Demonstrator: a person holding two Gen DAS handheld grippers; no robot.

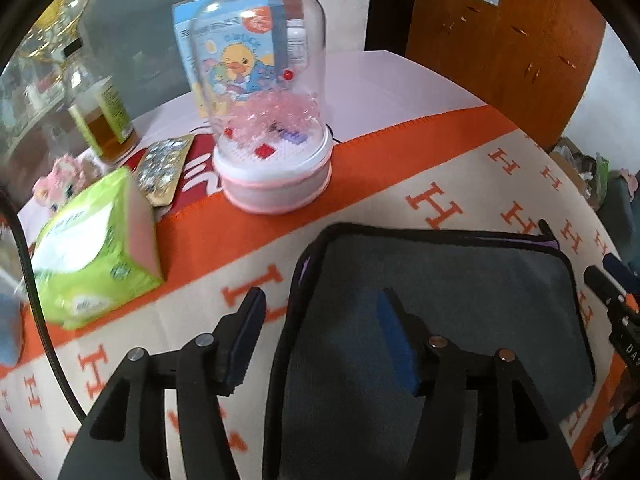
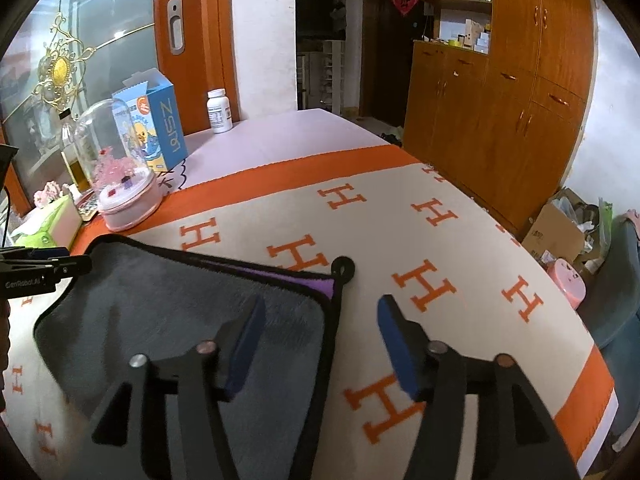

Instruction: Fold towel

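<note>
A dark grey towel (image 1: 460, 280) with black edging and a purple underside lies folded flat on the orange and cream blanket (image 1: 460, 168). My left gripper (image 1: 320, 300) is open above the towel's left edge, holding nothing. In the right wrist view the towel (image 2: 168, 296) lies at the lower left, with a purple strip and a black hanging loop (image 2: 344, 267) at its far right corner. My right gripper (image 2: 320, 304) is open over the towel's right edge, holding nothing. The left gripper's tip (image 2: 60, 266) shows at the left edge there.
A glass dome on a pink base (image 1: 272, 120) stands just beyond the towel. A green tissue pack (image 1: 92, 248), blister packs (image 1: 164, 168), a bottle of amber liquid (image 1: 100, 116) and a blue duck box (image 1: 232, 52) sit left. A white pill bottle (image 2: 219, 111) stands farther back.
</note>
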